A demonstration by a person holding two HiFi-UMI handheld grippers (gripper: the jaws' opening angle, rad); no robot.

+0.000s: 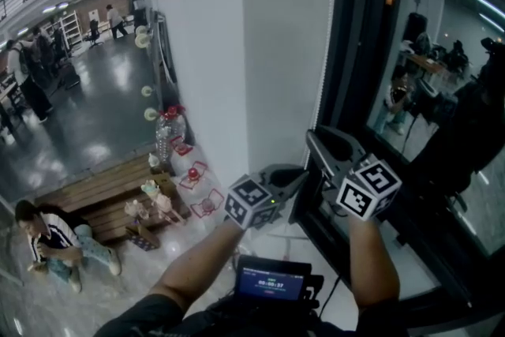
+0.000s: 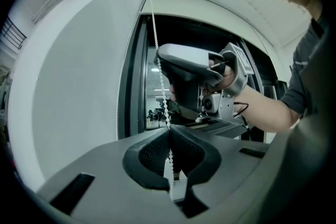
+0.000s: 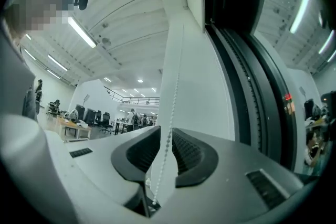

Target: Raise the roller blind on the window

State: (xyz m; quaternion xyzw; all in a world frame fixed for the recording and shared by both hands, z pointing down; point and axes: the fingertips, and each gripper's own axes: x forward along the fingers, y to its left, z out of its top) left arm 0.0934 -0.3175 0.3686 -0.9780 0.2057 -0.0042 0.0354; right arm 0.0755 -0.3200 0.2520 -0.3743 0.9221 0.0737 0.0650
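Observation:
A white bead chain hangs along the black window frame, beside the dark glass. My left gripper is shut on the chain, which is pinched between its pads. In the head view the left gripper sits just below and left of the right gripper. My right gripper is higher up the same bead chain. Its jaws stand apart, and the chain runs loose through the gap without touching the pads. The blind itself does not show in any view.
A white wall pillar stands left of the window. Far below on the left are a wooden bench with small items and a seated person. A small screen hangs at my chest.

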